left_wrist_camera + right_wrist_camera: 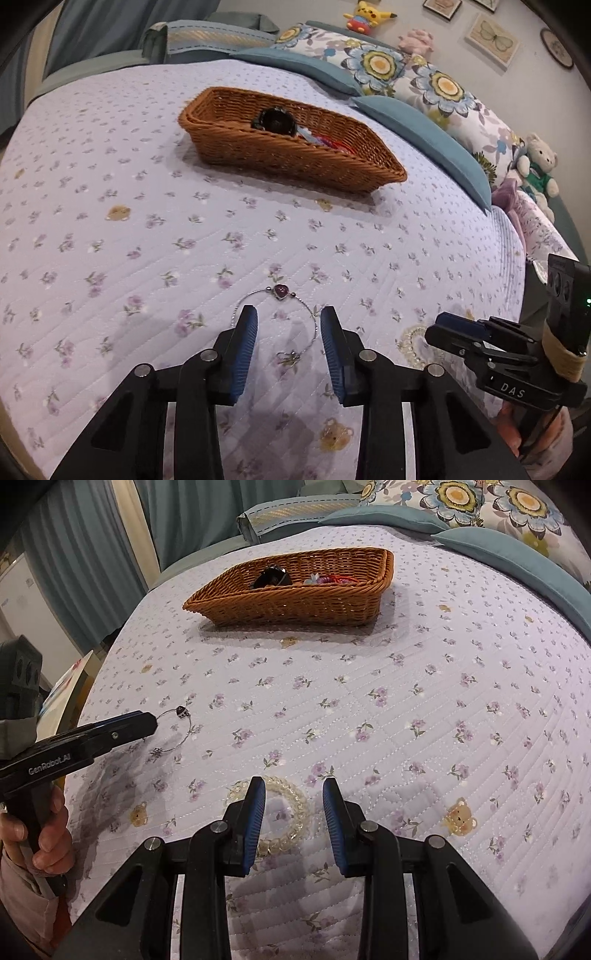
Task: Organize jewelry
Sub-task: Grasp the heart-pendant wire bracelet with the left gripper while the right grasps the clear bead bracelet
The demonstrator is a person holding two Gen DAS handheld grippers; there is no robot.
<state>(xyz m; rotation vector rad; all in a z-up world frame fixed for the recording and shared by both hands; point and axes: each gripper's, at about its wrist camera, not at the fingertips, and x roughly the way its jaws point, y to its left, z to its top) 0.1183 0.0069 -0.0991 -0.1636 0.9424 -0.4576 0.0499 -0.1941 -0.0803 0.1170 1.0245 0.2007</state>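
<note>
A thin silver bracelet with a purple heart stone (281, 291) lies on the lilac floral bedspread, also in the right wrist view (181, 712). My left gripper (289, 317) is open, its fingers astride the bracelet's loop just above the cover. A clear beaded bracelet (291, 805) lies flat under my right gripper (293, 790), which is open with its left finger over the beads. A brown wicker basket (325, 170) farther back holds a dark round object (275, 120) and red and pale items (332, 142).
Blue pillows (424, 129) and floral pillows (443, 88) line the far right of the bed. Stuffed toys (537, 162) sit beyond them. Curtains (92, 554) hang past the bed's left edge. The right gripper's body (517, 354) is close beside my left one.
</note>
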